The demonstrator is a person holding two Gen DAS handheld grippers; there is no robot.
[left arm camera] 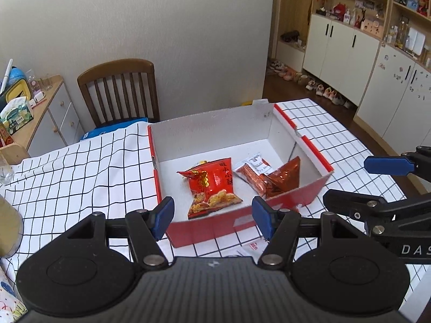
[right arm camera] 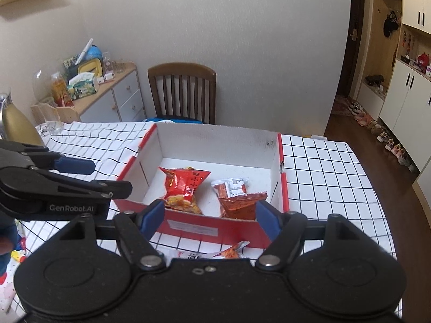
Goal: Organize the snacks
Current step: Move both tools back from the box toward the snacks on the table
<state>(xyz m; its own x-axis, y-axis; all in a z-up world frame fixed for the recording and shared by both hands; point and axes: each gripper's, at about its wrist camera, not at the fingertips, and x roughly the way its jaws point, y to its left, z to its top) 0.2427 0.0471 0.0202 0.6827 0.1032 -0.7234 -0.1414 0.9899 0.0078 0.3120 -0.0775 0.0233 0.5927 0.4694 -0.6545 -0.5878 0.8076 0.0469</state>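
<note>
At the bottom of each wrist view, the left gripper [left arm camera: 212,216] and the right gripper [right arm camera: 210,216] stand wide and hold nothing. One snack packet [right arm camera: 212,253] lies on the table before the box [right arm camera: 215,228], low in the frame. Three packets [left arm camera: 212,185] already lie inside, at centre. The next move, I think, is to reach down for the loose one.

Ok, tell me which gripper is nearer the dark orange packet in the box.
Right. The right gripper hangs just short of the dark orange packet; the left gripper faces the bright red bag beside it.

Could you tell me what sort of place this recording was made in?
Most likely a home dining area: a brown wooden slat-back chair, a white black-grid tablecloth, and shoes lined below white hallway cabinets.
</note>
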